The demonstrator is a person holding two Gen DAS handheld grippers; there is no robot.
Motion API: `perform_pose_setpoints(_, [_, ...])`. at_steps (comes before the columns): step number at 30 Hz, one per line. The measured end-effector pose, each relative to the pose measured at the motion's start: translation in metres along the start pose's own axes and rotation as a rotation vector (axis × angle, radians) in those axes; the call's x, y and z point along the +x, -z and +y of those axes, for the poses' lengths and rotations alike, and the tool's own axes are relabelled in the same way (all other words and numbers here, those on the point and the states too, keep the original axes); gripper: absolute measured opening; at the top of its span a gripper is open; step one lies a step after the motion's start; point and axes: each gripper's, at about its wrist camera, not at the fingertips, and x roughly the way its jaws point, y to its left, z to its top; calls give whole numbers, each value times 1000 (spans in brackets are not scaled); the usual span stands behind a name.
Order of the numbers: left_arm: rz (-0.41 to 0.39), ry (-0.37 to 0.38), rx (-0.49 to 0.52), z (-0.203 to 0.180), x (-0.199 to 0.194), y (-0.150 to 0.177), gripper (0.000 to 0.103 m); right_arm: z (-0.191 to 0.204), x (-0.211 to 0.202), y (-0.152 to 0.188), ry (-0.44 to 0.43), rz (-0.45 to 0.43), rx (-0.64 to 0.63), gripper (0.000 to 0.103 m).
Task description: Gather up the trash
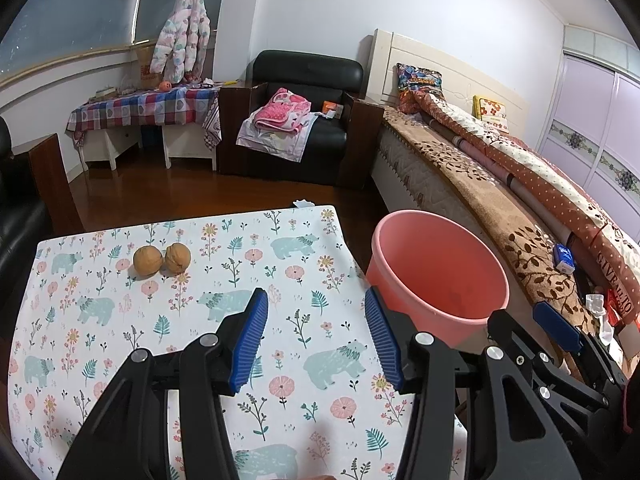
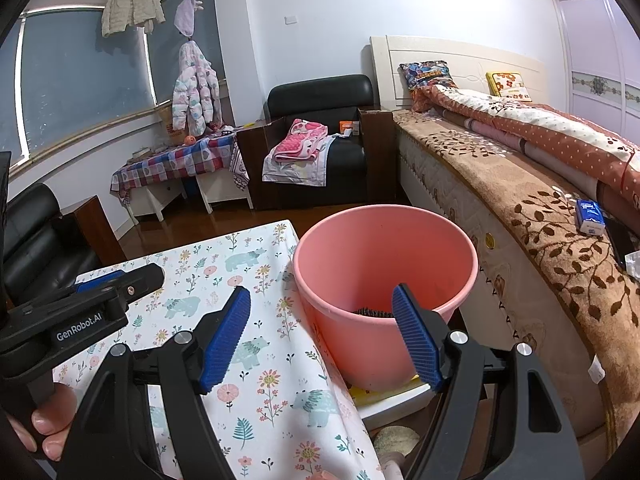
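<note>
Two brown walnuts (image 1: 162,260) lie side by side, touching, on the far left of the floral bear-print tablecloth (image 1: 120,320). My left gripper (image 1: 316,322) hovers open over the cloth, nearer than the walnuts and to their right, with nothing between its blue pads. A pink bucket (image 1: 438,272) stands just off the table's right edge. In the right wrist view my right gripper (image 2: 322,332) is open and empty in front of the pink bucket (image 2: 384,264). Something dark (image 2: 374,313) lies in the bucket's bottom. The walnuts are not visible in this view.
A bed with a brown leaf-pattern blanket (image 2: 540,216) runs along the right, close behind the bucket, with a blue tissue pack (image 2: 590,216) on it. A black armchair (image 1: 304,120) and a checked-cloth side table (image 1: 148,108) stand across the wooden floor. A hand (image 2: 48,420) holds the left gripper's handle.
</note>
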Motion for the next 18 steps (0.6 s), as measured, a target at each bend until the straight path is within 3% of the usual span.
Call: perform_pose_setpoints(18, [5,0,0,1,2,4,50,-3,3,9,1,-8,2,74])
